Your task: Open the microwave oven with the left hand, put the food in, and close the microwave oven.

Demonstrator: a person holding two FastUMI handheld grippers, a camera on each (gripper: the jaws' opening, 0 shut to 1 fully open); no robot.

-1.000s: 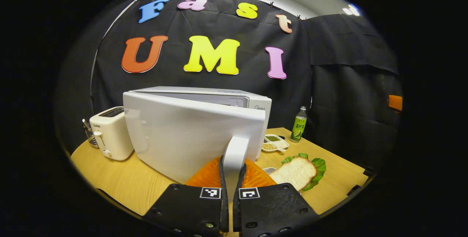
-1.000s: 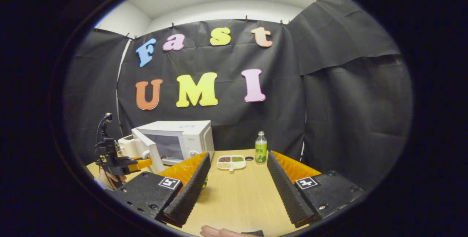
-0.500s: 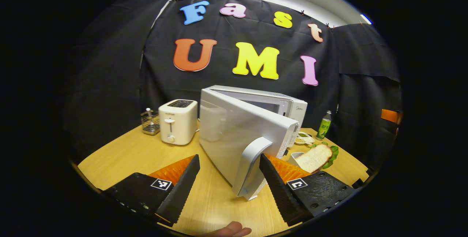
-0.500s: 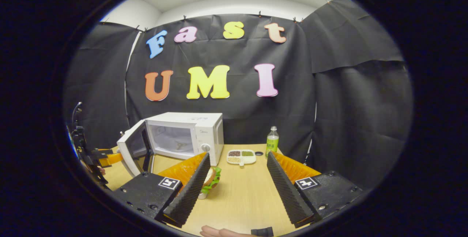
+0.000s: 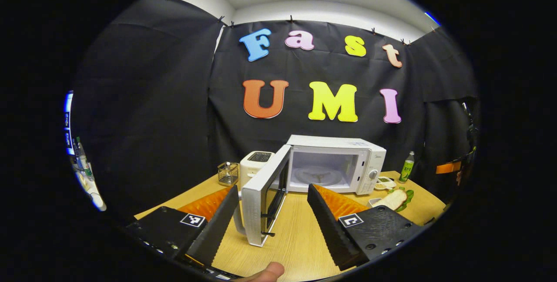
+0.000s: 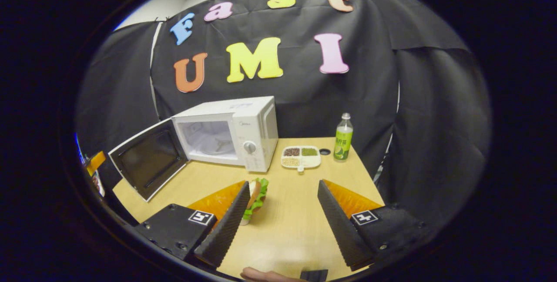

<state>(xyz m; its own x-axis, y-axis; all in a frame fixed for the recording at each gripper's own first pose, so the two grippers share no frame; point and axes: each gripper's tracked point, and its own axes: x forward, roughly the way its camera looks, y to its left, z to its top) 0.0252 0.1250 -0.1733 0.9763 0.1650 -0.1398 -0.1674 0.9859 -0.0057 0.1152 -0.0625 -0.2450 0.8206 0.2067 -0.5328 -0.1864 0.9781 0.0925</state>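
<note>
Standing wide open, microwave door (image 6: pixel 148 159); both tools spread, empty.

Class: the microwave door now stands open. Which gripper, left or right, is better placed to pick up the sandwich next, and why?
Right. The right gripper is open, with the lettuce-and-bread sandwich just beside its left finger. The left gripper is open by the white microwave's swung-out door, farther from the sandwich.
</note>
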